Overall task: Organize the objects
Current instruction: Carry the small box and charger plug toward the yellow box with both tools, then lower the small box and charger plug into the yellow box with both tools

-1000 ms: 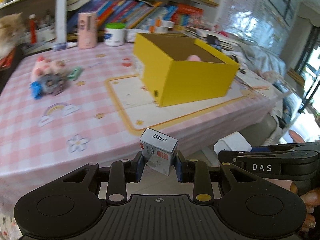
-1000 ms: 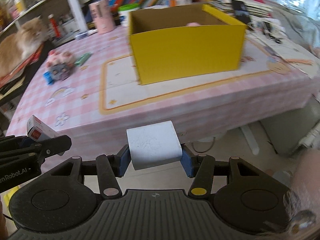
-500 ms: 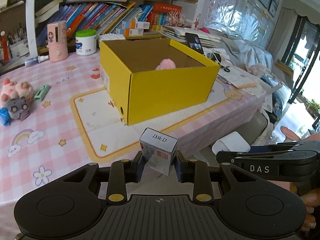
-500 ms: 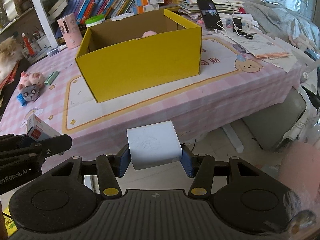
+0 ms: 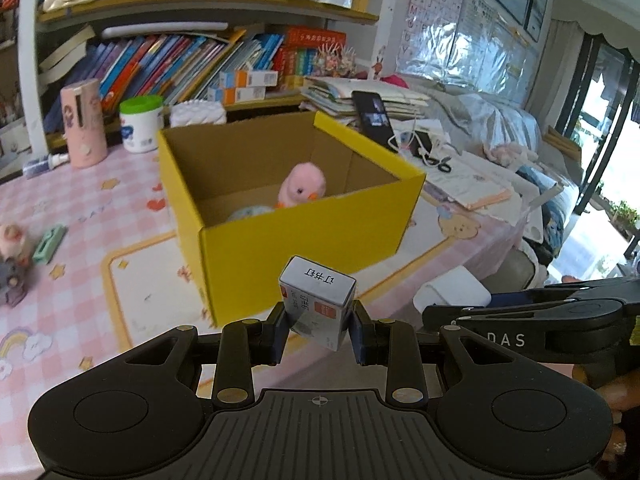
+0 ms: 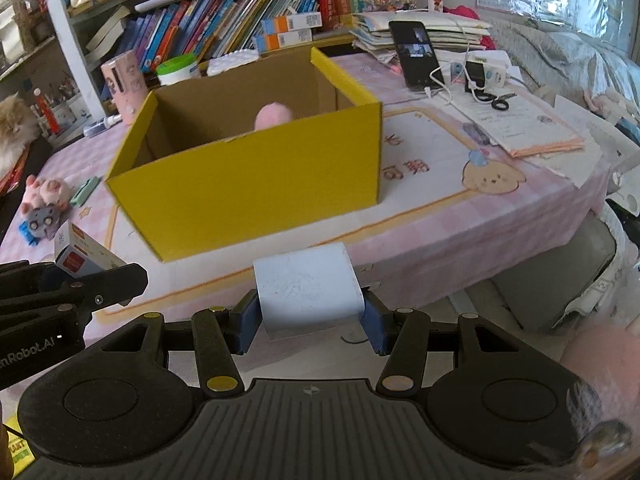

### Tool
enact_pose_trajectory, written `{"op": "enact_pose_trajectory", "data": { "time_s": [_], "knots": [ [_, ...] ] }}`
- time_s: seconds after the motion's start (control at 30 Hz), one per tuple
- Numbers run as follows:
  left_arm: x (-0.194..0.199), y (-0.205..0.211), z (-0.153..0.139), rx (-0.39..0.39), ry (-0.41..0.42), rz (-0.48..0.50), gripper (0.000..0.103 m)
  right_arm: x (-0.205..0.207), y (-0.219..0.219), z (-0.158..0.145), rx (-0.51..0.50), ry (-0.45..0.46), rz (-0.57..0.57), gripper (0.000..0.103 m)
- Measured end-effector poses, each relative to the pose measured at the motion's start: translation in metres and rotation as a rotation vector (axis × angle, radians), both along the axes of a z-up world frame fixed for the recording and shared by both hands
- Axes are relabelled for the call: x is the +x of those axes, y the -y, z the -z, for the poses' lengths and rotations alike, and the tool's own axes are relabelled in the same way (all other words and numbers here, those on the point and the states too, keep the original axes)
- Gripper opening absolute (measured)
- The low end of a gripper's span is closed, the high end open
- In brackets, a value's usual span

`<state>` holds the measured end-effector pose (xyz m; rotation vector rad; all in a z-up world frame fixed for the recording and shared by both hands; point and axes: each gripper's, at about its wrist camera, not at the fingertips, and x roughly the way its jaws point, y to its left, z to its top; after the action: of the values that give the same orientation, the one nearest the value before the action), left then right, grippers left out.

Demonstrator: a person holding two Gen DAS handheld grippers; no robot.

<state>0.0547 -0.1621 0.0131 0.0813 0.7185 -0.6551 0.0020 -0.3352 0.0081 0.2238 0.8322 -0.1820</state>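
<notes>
Yellow cardboard box [image 5: 304, 236] stands open on the pink table [image 5: 80, 280], holding a pink plush chick [image 5: 301, 188]. Right gripper [image 6: 310, 322] pinches a white block [image 6: 308, 292]; left gripper [image 5: 318, 336] pinches a small staple carton [image 5: 316, 304]. Both sit short of the box; clear the near wall before release.

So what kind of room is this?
Probably a child's study corner at home: shelves of picture books, a pink cartoon tablecloth and an alphabet chart on the wall.
</notes>
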Motion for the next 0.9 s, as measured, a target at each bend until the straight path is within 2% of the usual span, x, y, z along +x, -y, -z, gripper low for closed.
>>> {"op": "enact_pose_trajectory", "data": {
  "time_s": [0.27, 0.53, 0.77, 0.9],
  "knots": [
    [0.016, 0.026, -0.011, -0.031, 0.047, -0.012, 0.030, 0.024, 0.029, -0.008, -0.010, 0.019, -0.015, 0.050],
    [0.028, 0.045, -0.020, -0.013, 0.085, -0.038, 0.030, 0.043, 0.051, -0.021, -0.006, 0.077, -0.040, 0.050],
    [0.040, 0.054, -0.031, 0.000, 0.122, -0.070, 0.030, 0.058, 0.067, -0.044, 0.008, 0.174, -0.053, 0.050],
    [0.048, 0.058, -0.031, 0.015, 0.122, -0.102, 0.030, 0.070, 0.071, -0.046, 0.016, 0.182, -0.082, 0.050]
  ]
}}
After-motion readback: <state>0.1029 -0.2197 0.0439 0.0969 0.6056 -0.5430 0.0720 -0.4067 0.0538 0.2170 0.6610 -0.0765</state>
